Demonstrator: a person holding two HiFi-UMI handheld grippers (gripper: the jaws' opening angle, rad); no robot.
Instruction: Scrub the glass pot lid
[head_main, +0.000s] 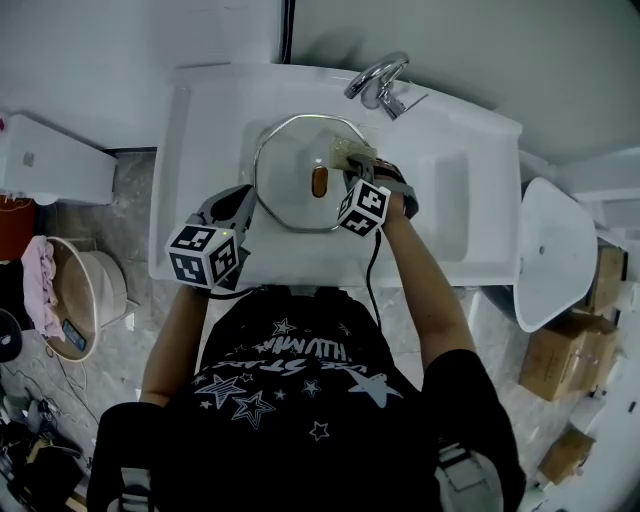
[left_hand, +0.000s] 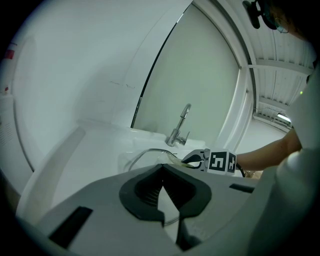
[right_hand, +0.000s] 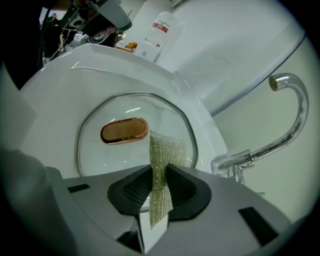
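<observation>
The glass pot lid (head_main: 292, 160) lies flat in the white sink basin (head_main: 200, 120), dome up, with its copper-coloured handle (head_main: 319, 182) at the centre. My right gripper (head_main: 352, 160) is clamped on a greenish mesh scrub cloth (right_hand: 162, 165), which stands on edge between the jaws and pokes out past them. The cloth's free end sits over the lid's right-hand rim, on the side nearer the faucet (head_main: 380, 85).

My left gripper (head_main: 243, 203) is at the lid's near-left edge. In the left gripper view its jaws are drawn together at the tips, and a thin curved line runs through the gap behind them. I read that line as the lid's rim, so I judge the left gripper pinched on the rim to steady the lid.

The stroke turns on one relation: from the cloth, the bare glass and the handle lie to the left. The handle's long axis points away from me, across that path. So the right arm does the scrubbing, sweeping leftward and working around the handle while the left holds the lid
</observation>
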